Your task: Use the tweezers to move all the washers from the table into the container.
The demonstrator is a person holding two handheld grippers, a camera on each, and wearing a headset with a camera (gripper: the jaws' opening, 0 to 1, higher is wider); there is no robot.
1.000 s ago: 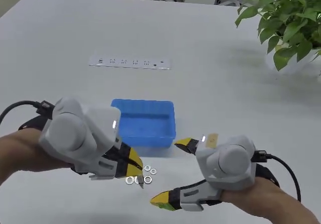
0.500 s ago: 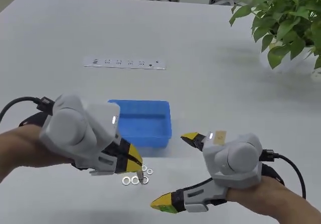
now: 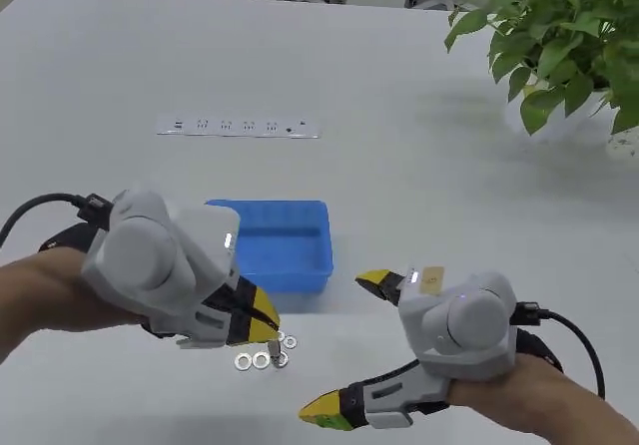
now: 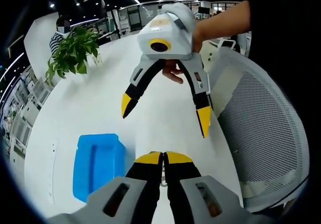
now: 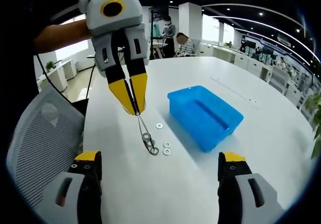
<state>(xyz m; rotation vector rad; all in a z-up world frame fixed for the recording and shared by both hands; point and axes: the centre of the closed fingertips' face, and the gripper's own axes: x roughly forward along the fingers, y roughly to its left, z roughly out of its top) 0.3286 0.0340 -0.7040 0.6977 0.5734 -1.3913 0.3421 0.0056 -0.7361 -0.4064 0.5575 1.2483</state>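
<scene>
Several small metal washers lie in a cluster on the white table, just in front of the blue container. My left gripper is shut on thin tweezers, whose tips point down into the cluster. In the right gripper view the left gripper holds the tweezers with their tips touching the washers, and the container stands beyond. My right gripper hangs open and holds nothing, to the right of the washers. The left gripper view shows it above the container.
A white power strip lies beyond the container. A potted plant stands at the far right. A mesh chair sits at the table's near edge. The table edge is close behind the washers.
The head camera has drifted, so the whole scene sits a little further left. The tweezers' tips stay at the washer cluster, and both grippers keep nearly the same places.
</scene>
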